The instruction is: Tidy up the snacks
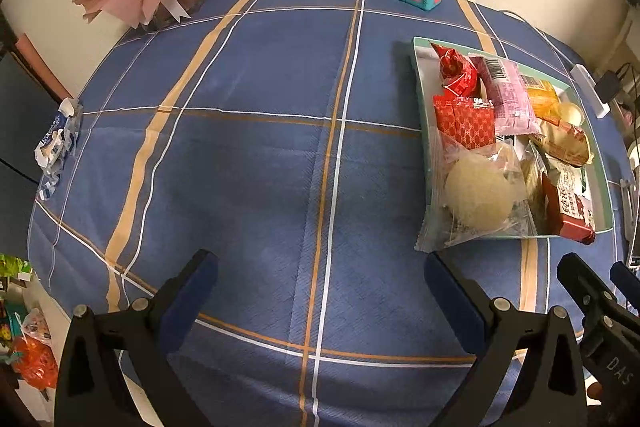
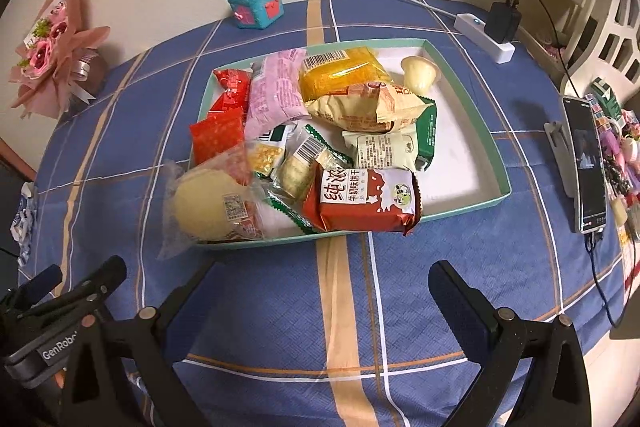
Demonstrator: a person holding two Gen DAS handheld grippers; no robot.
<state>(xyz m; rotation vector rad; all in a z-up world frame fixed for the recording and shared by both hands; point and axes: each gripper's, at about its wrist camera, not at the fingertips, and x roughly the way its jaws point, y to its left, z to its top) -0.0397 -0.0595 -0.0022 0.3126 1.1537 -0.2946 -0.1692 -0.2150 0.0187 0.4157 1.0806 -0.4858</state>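
Observation:
A teal-rimmed tray point(image 2: 472, 99) on the blue plaid tablecloth holds several packaged snacks: a red milk-biscuit pack point(image 2: 366, 201), a round pale cake in clear wrap point(image 2: 208, 207) overhanging the near left corner, pink point(image 2: 276, 91), yellow point(image 2: 340, 71) and red point(image 2: 218, 135) packs, and a jelly cup point(image 2: 418, 73). The tray also shows in the left wrist view point(image 1: 424, 115) at right. My left gripper point(image 1: 320, 271) is open and empty over bare cloth left of the tray. My right gripper point(image 2: 320, 275) is open and empty just in front of the tray.
A teal toy box point(image 2: 256, 3) and a pink bouquet point(image 2: 52, 55) stand at the back by the wall. A power strip with charger point(image 2: 488, 31) and a phone on a stand point(image 2: 588, 163) are at right. A crumpled blue-white wrapper point(image 1: 58, 143) lies at the left table edge.

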